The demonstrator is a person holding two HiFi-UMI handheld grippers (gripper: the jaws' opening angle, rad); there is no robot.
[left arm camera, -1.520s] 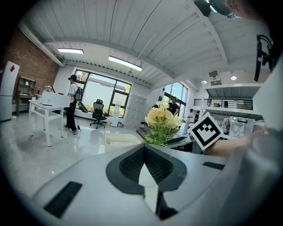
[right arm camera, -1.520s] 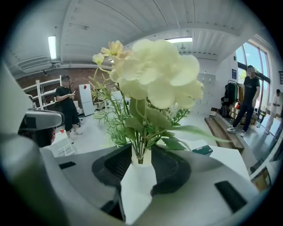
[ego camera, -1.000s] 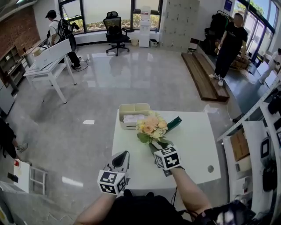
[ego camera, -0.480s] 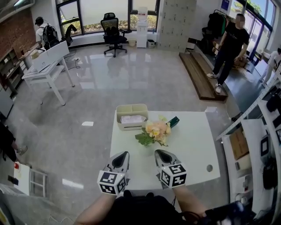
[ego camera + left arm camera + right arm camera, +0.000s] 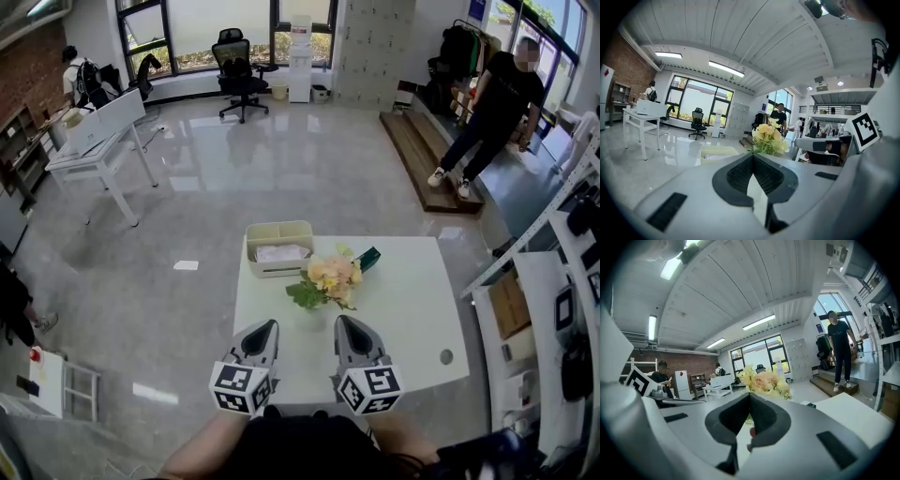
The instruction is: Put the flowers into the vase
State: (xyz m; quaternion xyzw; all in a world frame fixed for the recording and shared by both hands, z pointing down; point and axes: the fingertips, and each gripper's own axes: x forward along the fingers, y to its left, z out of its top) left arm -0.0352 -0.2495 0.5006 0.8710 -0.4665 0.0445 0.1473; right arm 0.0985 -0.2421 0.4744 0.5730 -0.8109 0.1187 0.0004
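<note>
**Both grippers shut and empty, bouquet upright mid-table**

The right gripper [image 5: 345, 322] has just been closing its jaws with nothing between them. It hangs over the near edge of the white square table [image 5: 412, 309]. The left gripper [image 5: 266, 325] is beside it, jaws together and empty. The peach-and-yellow flower bouquet with green leaves [image 5: 328, 278] stands at the table's middle. A beige plastic bin [image 5: 279, 229] and a dark green packet [image 5: 368, 259] sit by the table's far edge.
</note>
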